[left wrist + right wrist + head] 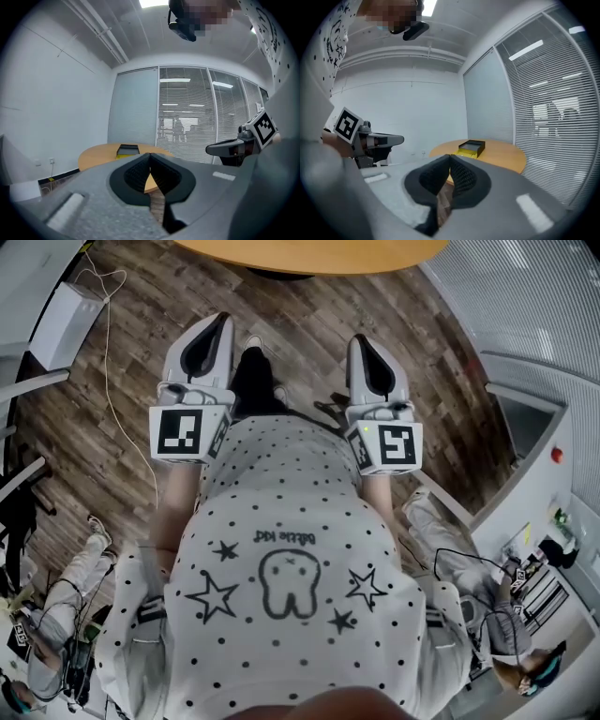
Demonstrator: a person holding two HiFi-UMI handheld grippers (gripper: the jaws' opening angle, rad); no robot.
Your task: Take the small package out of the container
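Note:
A black container with a yellow side (pixel 471 147) sits on a round wooden table (pixel 506 161) some way ahead; the left gripper view shows the same container (pixel 127 150). No small package shows in it from here. Both grippers are held side by side in front of the person's body, well short of the table. The left gripper (pixel 150 155) is shut, pads meeting with nothing between them. The right gripper (pixel 450 157) is likewise shut and empty. The head view shows the left gripper (pixel 217 326) and the right gripper (pixel 362 343) above wooden floor.
The table's edge (pixel 309 259) lies at the top of the head view. A white cable (pixel 112 362) trails over the floor at the left. Seated people are at the lower left (pixel 56 615) and lower right (pixel 487 615). A glass wall with blinds (pixel 201 112) stands behind the table.

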